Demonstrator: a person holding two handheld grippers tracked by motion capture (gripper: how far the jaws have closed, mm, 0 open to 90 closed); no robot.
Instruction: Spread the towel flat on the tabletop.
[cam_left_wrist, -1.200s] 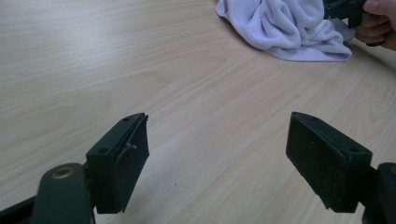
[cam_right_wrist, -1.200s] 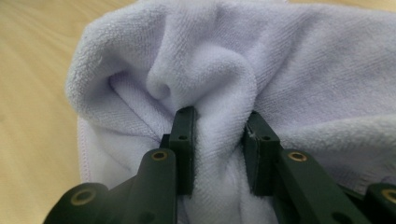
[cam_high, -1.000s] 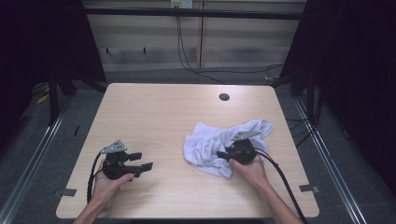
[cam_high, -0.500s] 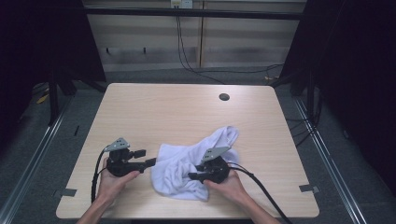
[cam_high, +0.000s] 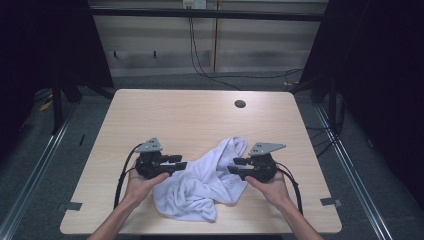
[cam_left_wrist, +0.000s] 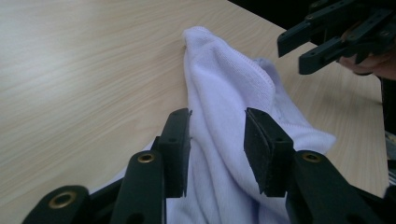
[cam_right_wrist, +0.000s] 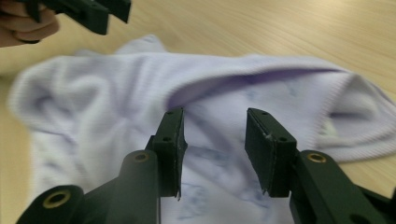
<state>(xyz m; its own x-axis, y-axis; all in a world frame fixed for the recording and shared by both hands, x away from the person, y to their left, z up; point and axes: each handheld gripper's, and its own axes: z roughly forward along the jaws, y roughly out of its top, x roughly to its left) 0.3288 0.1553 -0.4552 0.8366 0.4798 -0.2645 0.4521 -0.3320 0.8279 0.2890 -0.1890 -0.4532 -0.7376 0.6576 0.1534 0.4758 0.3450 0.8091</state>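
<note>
A crumpled white towel (cam_high: 200, 186) lies on the front middle of the wooden table (cam_high: 150, 115), between the two grippers. My left gripper (cam_high: 183, 167) points right at the towel's left edge. Its jaws have just been closing, and in the left gripper view (cam_left_wrist: 217, 140) a ridge of the towel (cam_left_wrist: 224, 93) runs between the pads without being pinched. My right gripper (cam_high: 231, 169) points left over the towel's right side. Its jaws have just been opening, and they stand apart (cam_right_wrist: 214, 140) above the cloth (cam_right_wrist: 116, 93), holding nothing.
A round dark cable hole (cam_high: 240, 104) sits near the table's far edge. Tape marks lie at the front corners (cam_high: 70, 205) (cam_high: 330, 201). Cables run over the floor behind the table. Each gripper view shows the other gripper (cam_left_wrist: 327, 39) (cam_right_wrist: 88, 11) at its top.
The right gripper dragged the towel left toward the front middle, then let go and drew back to the right. The left gripper moved right to the towel's edge and its jaws narrowed.
</note>
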